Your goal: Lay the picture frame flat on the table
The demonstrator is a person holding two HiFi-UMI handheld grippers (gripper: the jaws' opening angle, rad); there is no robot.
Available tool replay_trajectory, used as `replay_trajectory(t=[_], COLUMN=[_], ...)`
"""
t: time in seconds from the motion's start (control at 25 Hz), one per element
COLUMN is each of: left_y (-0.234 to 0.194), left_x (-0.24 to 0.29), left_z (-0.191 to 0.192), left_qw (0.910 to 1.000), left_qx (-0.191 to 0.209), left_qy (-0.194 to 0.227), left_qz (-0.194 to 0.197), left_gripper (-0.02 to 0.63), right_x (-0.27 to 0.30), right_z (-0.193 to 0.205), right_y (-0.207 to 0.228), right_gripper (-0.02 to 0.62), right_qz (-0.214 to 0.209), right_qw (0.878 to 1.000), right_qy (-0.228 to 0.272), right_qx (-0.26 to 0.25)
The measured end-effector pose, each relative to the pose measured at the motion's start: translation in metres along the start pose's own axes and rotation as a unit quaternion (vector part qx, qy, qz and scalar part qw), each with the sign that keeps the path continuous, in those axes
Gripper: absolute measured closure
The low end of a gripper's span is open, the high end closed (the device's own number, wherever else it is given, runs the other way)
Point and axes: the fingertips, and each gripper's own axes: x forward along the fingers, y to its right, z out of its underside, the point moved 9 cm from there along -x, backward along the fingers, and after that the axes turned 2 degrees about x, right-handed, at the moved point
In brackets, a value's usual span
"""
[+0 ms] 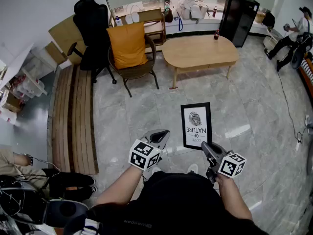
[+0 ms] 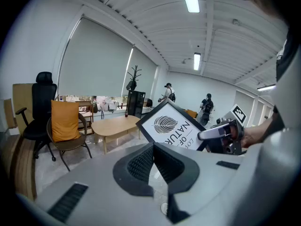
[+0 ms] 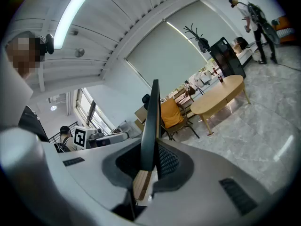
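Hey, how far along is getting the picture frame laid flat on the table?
Done: the picture frame is picked up, clamped by its edge in the right gripper. In hand: it is held in the air over the floor, with the left gripper shut and empty beside it. Left: reach the wooden table across the room and lay the frame flat on it.

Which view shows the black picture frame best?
Head view: the whole black picture frame faces the camera. Left gripper view shows it tilted, partly hidden. Right gripper view shows only its edge, clamped in the right tongs.
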Motion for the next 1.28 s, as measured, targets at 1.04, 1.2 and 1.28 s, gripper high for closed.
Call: replay_trajectory(t=[1.04, 1.2, 1.28], left_y=[-0.025, -0.035, -0.043], left_x=[-0.032, -0.035, -0.034], left_z=[0.041, 0.06, 0.059], left_qw=[0.9993, 0.998, 0.9978], left_qx=[0.006, -0.009, -0.018], left_qy=[-0.032, -0.054, -0.056], left_qz=[0.016, 0.03, 0.03], left_gripper=[0.601, 0.601, 0.601], right_x=[0.04, 0.05, 0.053], right_z=[0.034, 0.048, 0.049], right_y=[-0.027, -0.03, -0.027], right_gripper=[0.557, 0.557, 0.557], right_qz=[-0.024, -0.016, -0.01], right_qw=[0.999, 0.999, 0.998], right_qy=[-0.009, -0.011, -0.019], right_qx=[0.04, 0.048, 0.055])
